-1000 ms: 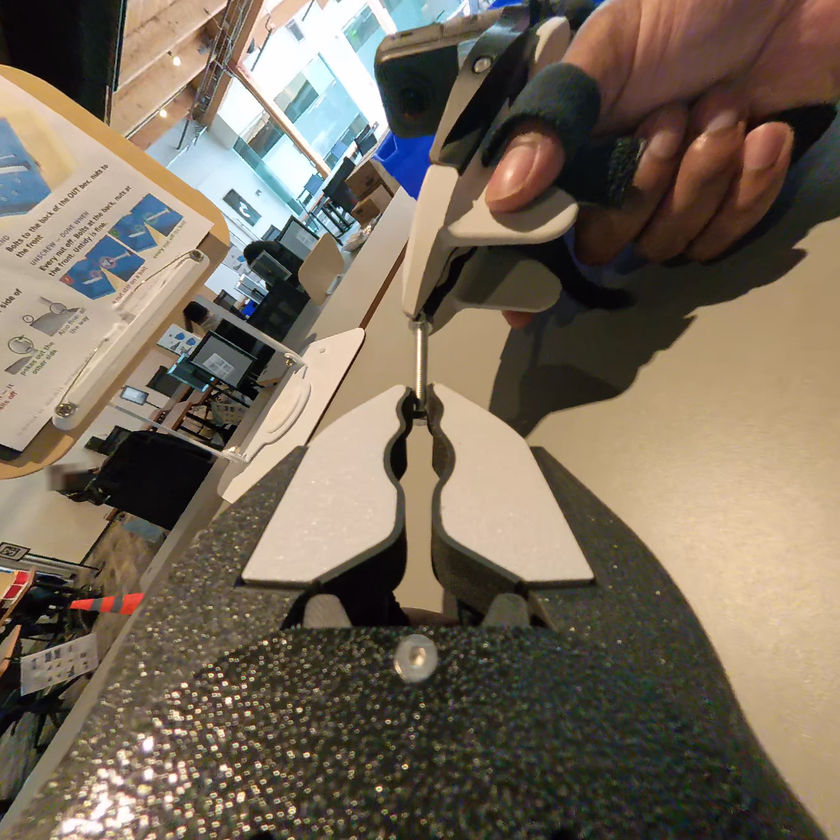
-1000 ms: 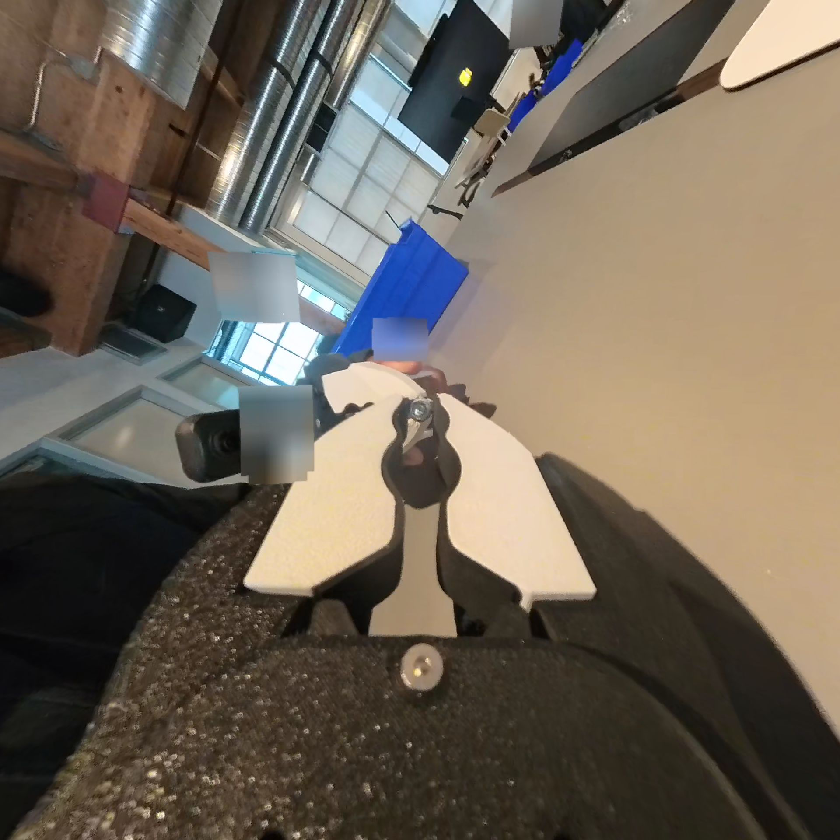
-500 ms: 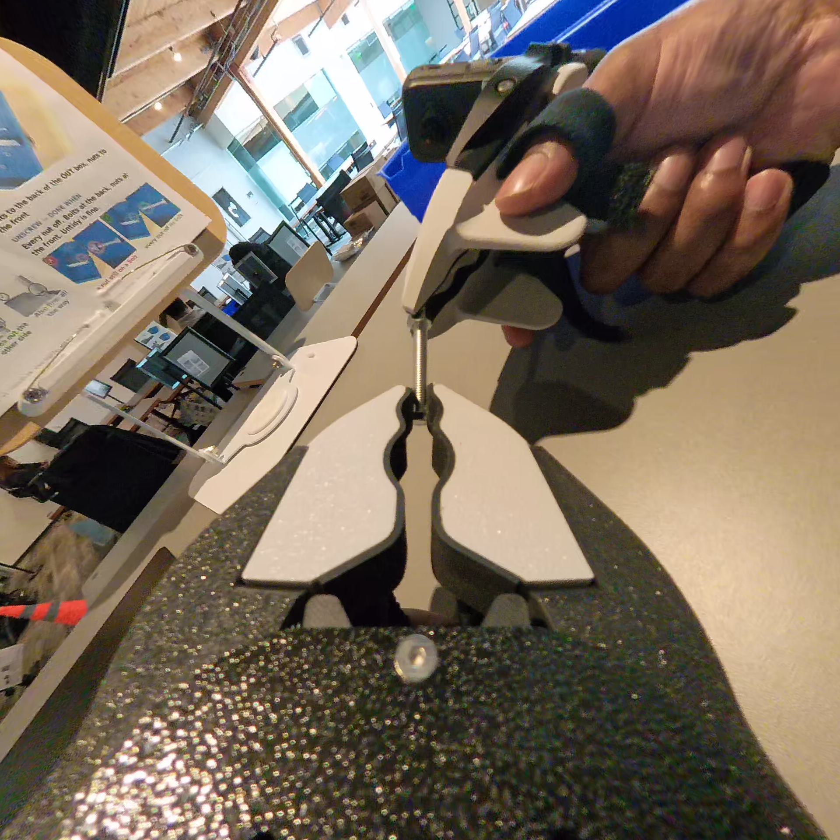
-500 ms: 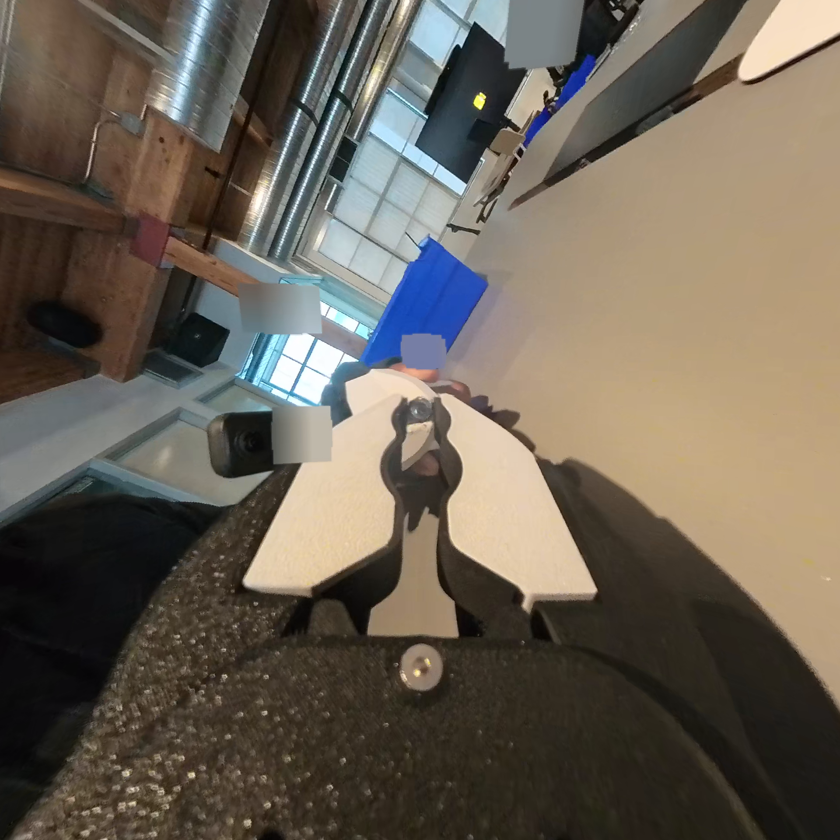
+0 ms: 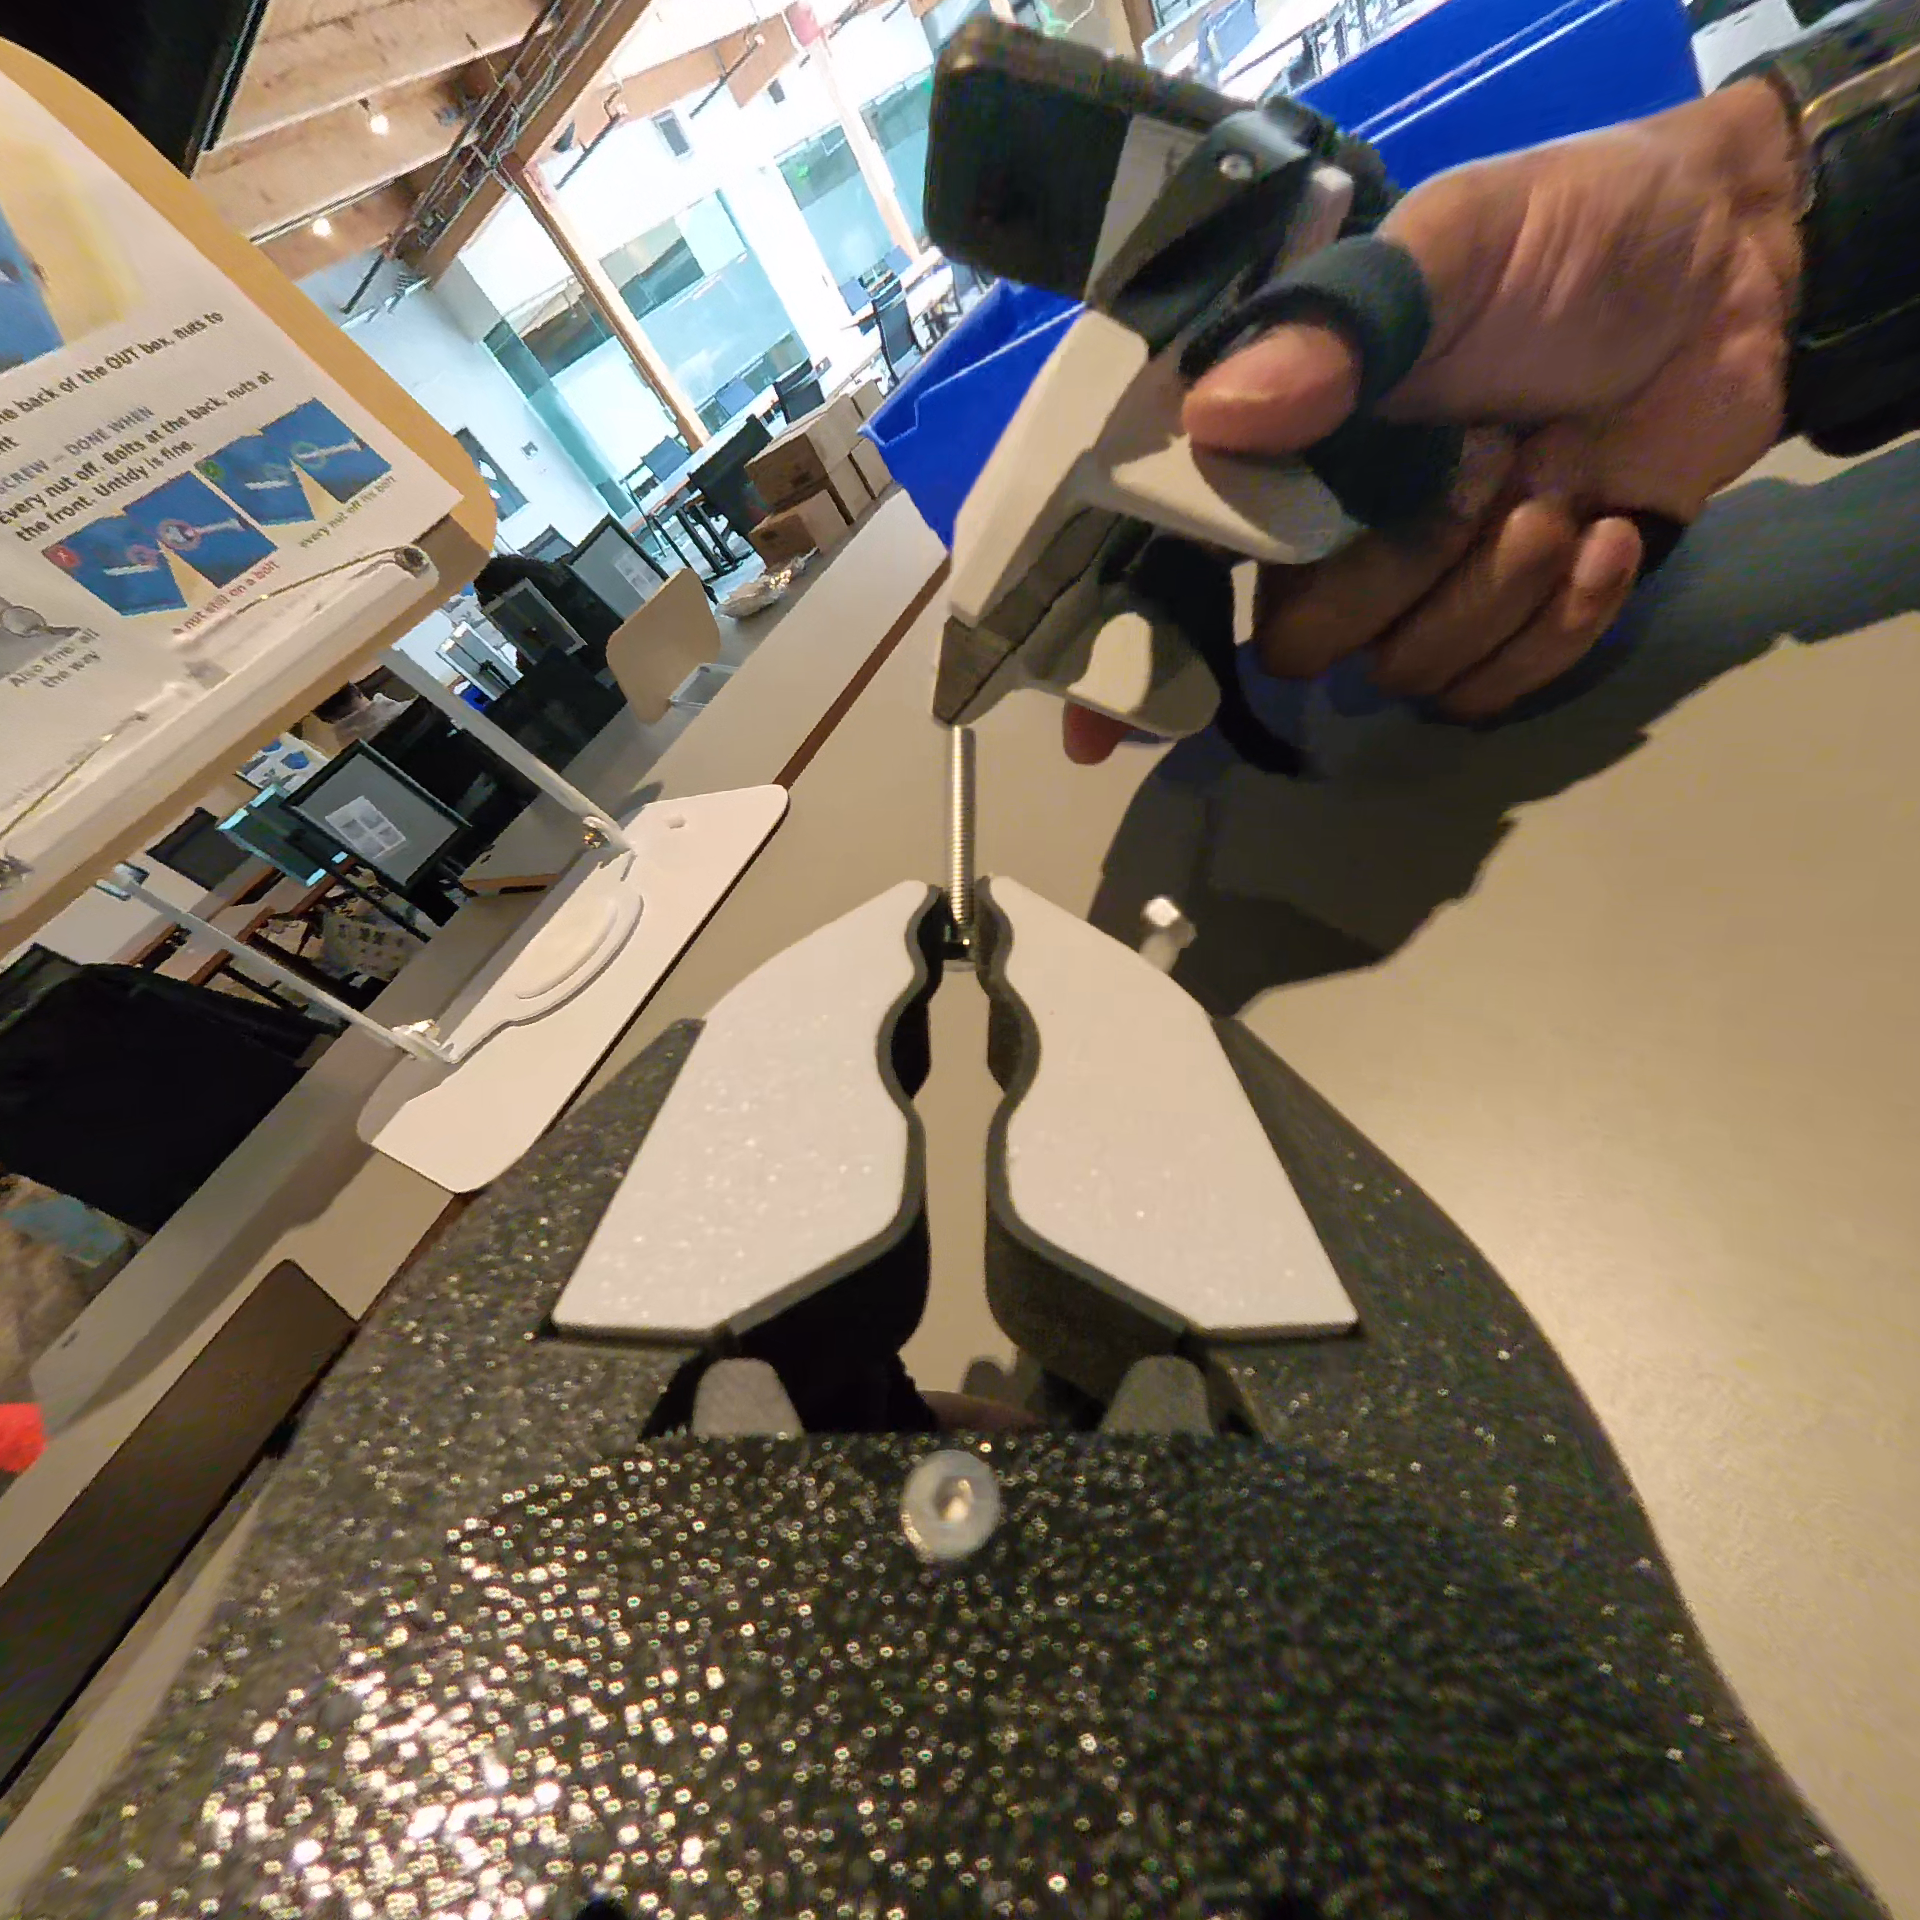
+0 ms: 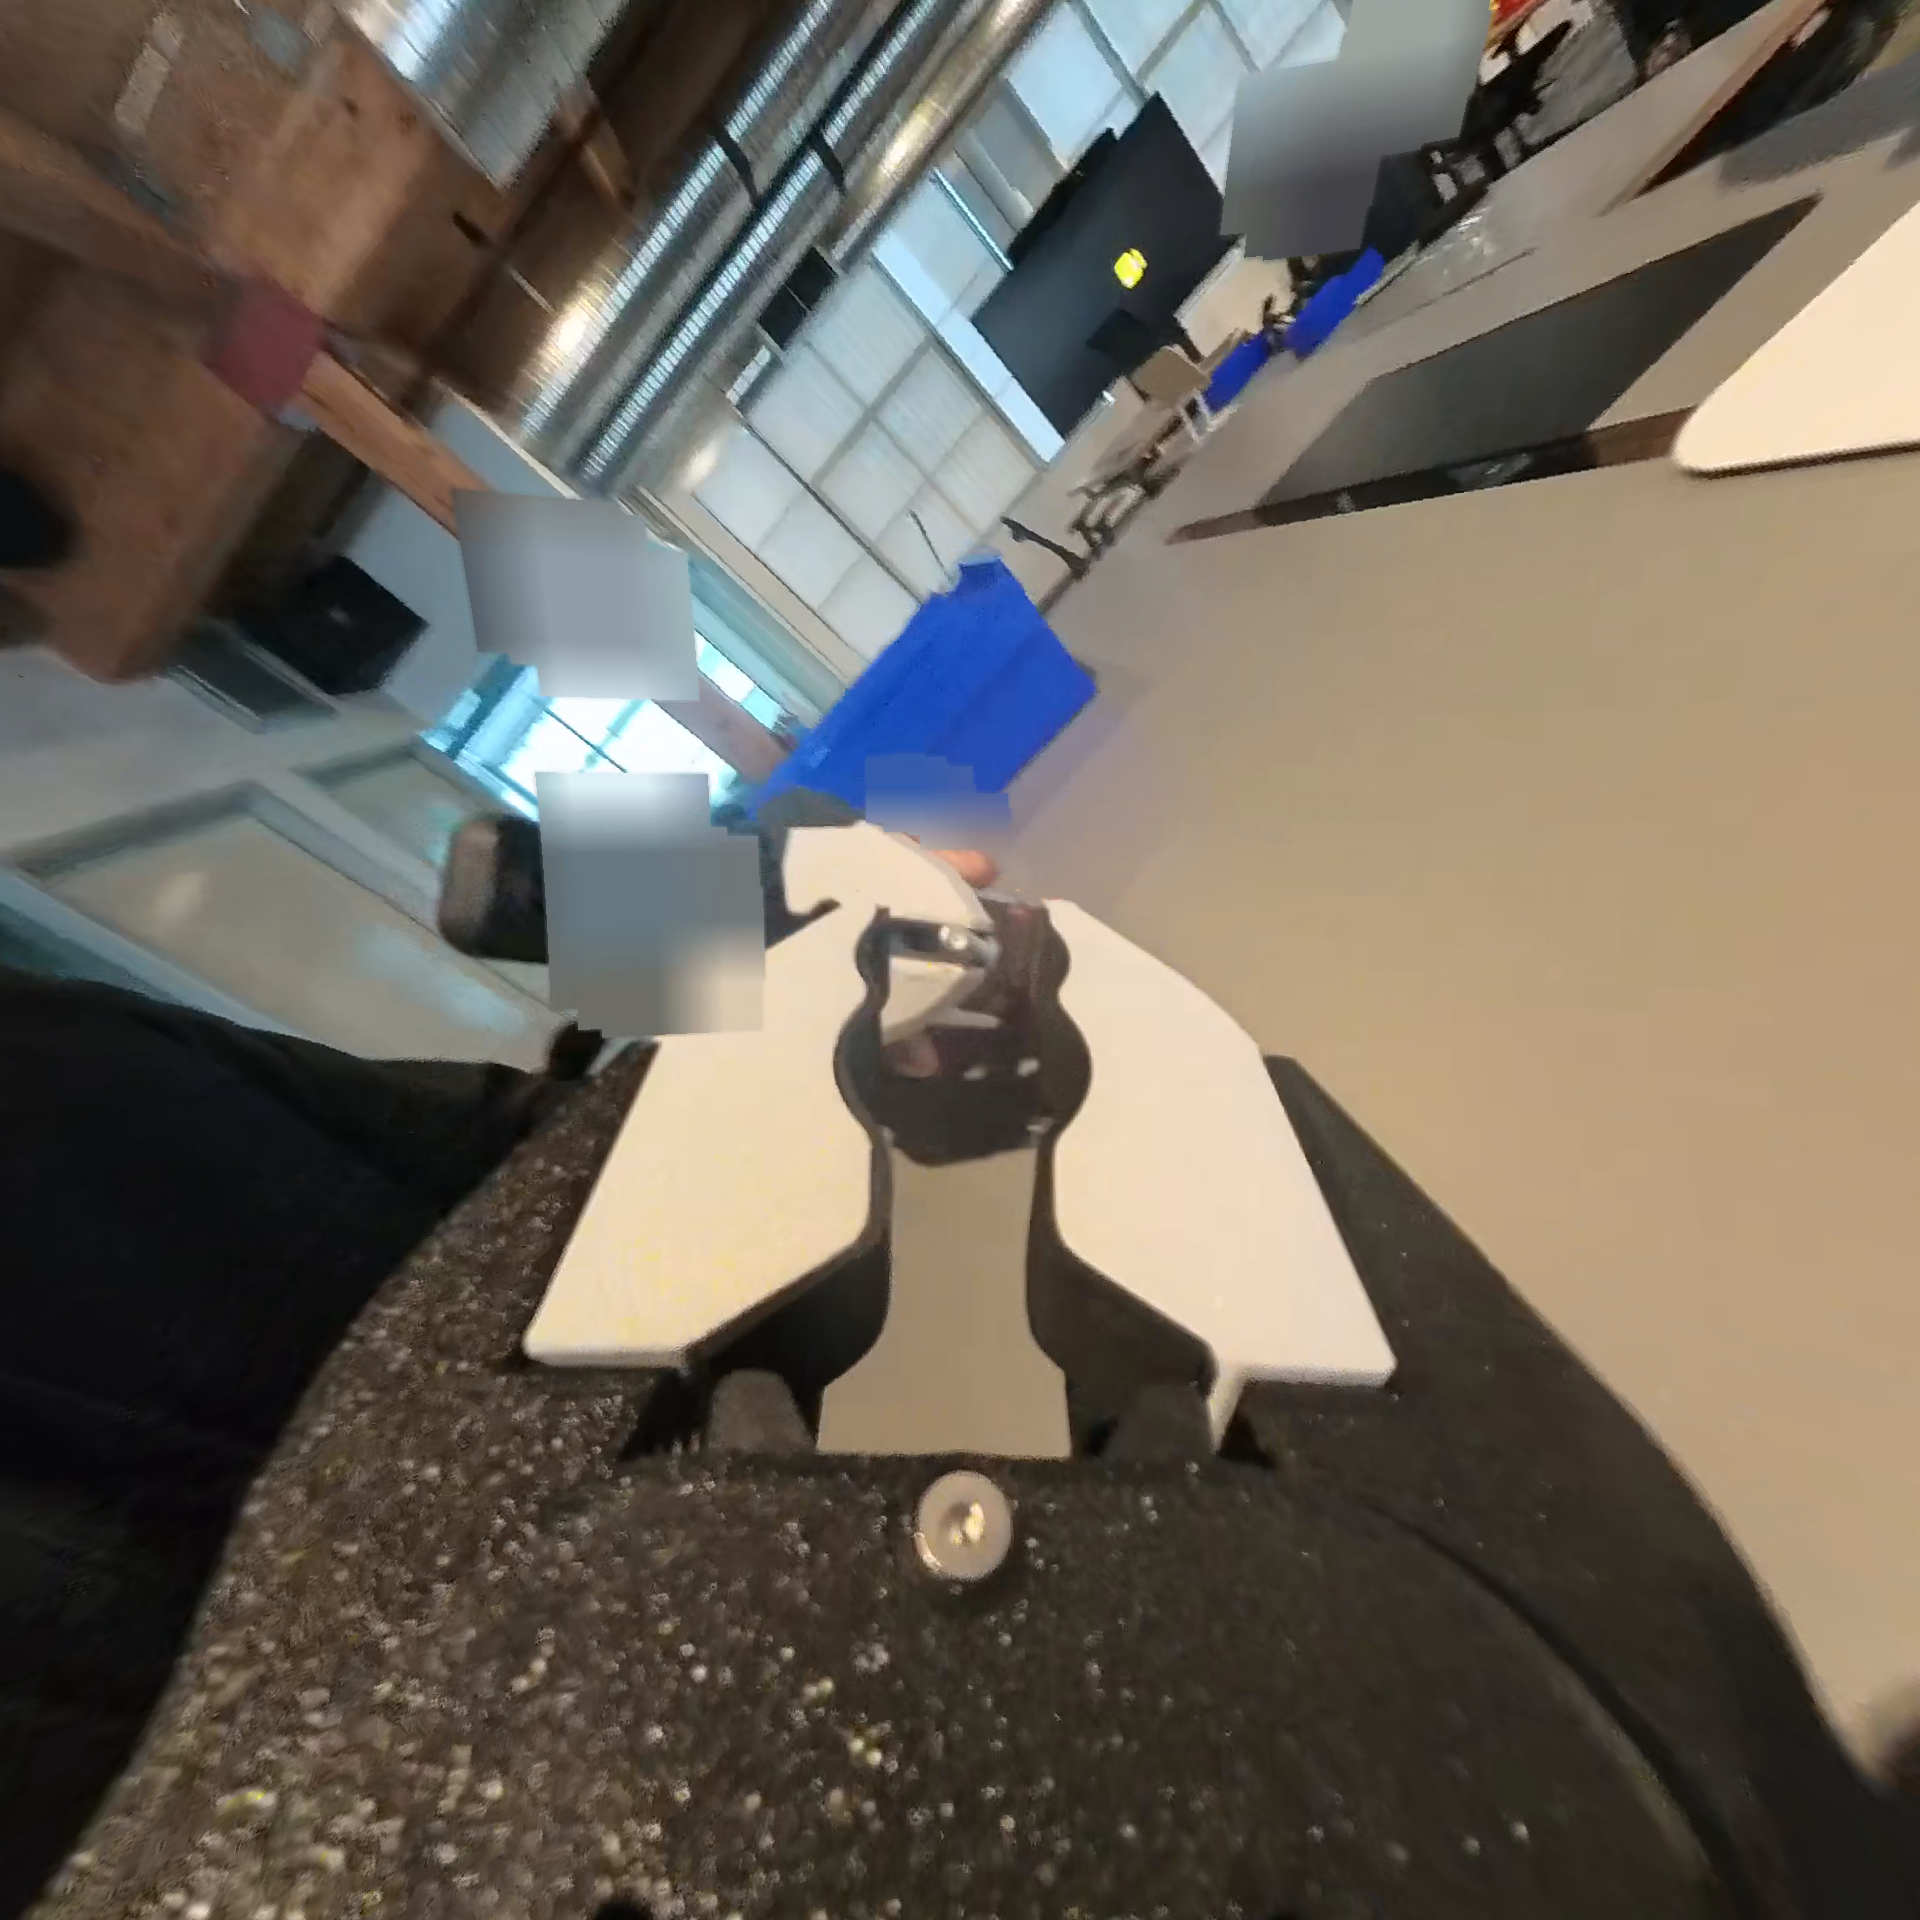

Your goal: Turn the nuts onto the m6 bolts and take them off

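one bolt (image 5: 964, 821) is in view: a threaded silver shank, upright, its lower end pinched between the tips of the left gripper (image 5: 962, 925), whose two white fingers (image 5: 769, 1122) are pressed in on it; the bolt head is hidden in the dark notch between them. the right gripper (image 5: 961, 698) hangs directly above the bolt's upper end, held by one hand (image 5: 1538, 416) with a black strap around the forefinger. from this side the right gripper's fingers overlap, so the left wrist view does not show how far apart they stand or whether the tip touches the bolt

in the right wrist view the right gripper (image 6: 961, 935) has its two white fingers (image 6: 727, 1174) spread, with a clear gap between the tips; nothing is pinched there. the view is blurred by motion, and the left gripper's parts beyond the gap are hard to make out

one small pale hexagonal piece (image 5: 1161, 925) shows just past the left gripper's right finger, above the grey worktop (image 5: 1558, 1091); it may be a nut, but part of it is cut off and it cannot be told whether it rests on the surface

also in view: one blue bin (image 5: 1351, 187) at the worktop's far edge, one instruction board (image 5: 156, 468) on a white stand (image 5: 582, 935) to the left, cut off by the frame
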